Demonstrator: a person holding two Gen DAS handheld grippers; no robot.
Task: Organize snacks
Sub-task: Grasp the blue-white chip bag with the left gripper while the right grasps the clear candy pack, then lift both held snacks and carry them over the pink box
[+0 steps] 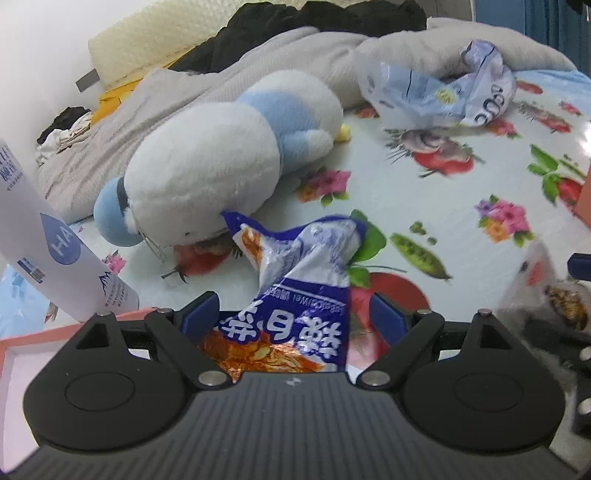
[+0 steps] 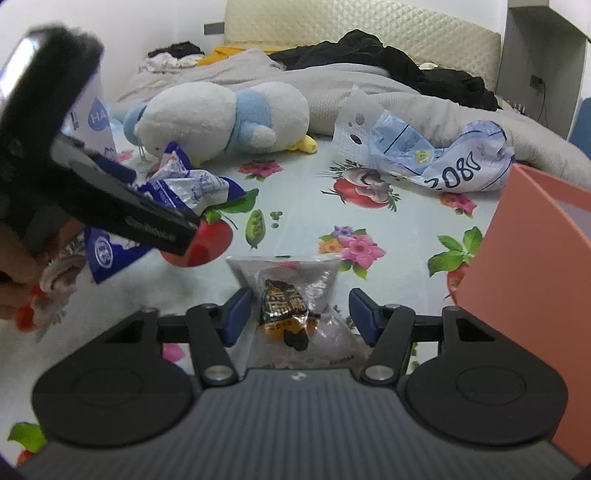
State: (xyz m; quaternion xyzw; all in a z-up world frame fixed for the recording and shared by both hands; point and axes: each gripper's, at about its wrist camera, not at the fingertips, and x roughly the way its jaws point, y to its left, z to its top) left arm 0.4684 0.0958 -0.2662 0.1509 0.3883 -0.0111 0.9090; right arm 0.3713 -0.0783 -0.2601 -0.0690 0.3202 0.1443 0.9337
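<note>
Covering the bed is a glossy pale sheet (image 2: 303, 206) printed with bright flowers, tomatoes and pea pods; behind it lie a rumpled grey ribbed blanket (image 2: 332, 85), dark clothes and a cream quilted headboard (image 2: 369, 26) against a white wall. Soft plush penguin (image 2: 221, 118), white and pale blue, lies on its side. Crinkled thin plastic bag (image 2: 443, 158), pale blue with dark print, sits just in front of the blanket. Salmon-pink box (image 2: 535, 258), flat-sided, stands at right; a white tube (image 1: 55, 236) leans over another pink rim at left.

Left gripper (image 1: 291, 314): jaws spread wide, blue-and-white crumpled foil snack packet (image 1: 306, 266) lying between them on the sheet, pads not pressing it. Right gripper (image 2: 299, 314): jaws partly apart, straddling a clear snack pouch (image 2: 291, 291) holding a dark-and-orange wrapped piece; pads stand off either side, pouch resting on the sheet.
</note>
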